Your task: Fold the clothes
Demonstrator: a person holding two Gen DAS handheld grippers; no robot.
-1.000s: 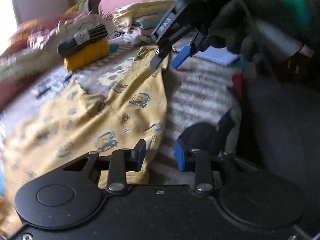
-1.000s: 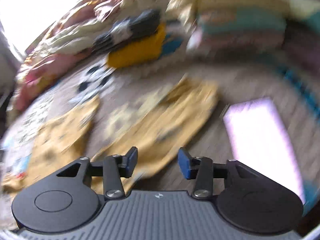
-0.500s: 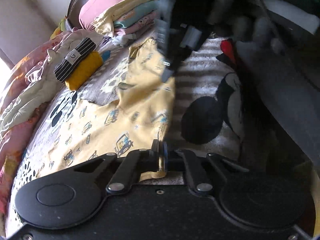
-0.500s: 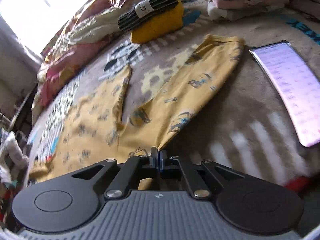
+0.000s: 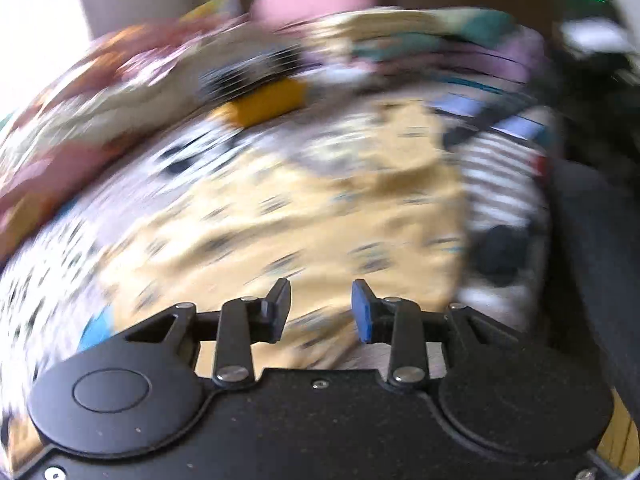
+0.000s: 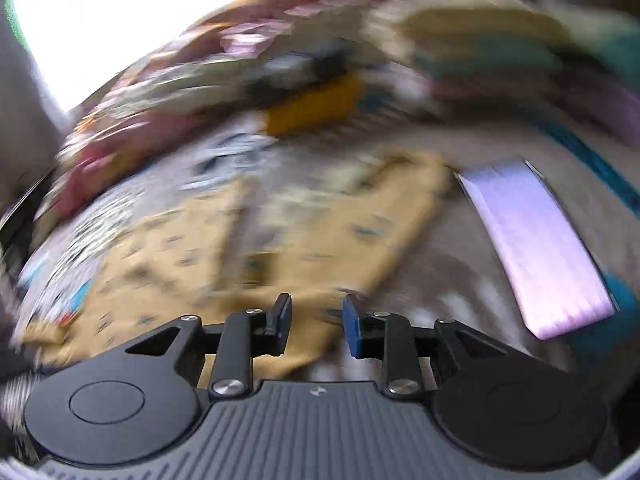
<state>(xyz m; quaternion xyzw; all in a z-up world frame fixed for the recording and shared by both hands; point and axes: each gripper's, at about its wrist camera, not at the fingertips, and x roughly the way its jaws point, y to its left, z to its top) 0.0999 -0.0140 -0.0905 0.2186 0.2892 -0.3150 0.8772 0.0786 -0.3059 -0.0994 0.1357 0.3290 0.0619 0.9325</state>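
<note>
Only in the right view a phone [image 6: 536, 248]; both tools' jaws just parted, empty.

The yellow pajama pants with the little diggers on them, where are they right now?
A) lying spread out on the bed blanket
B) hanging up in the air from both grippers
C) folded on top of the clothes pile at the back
A: the yellow pajama pants lie spread on the blanket, and both the left gripper and right gripper are open with nothing between the pads.

folded stack [image 6: 500, 52] walling far side, phone [image 6: 536, 248] right, bedspread [image 6: 448, 280] bare between
</note>
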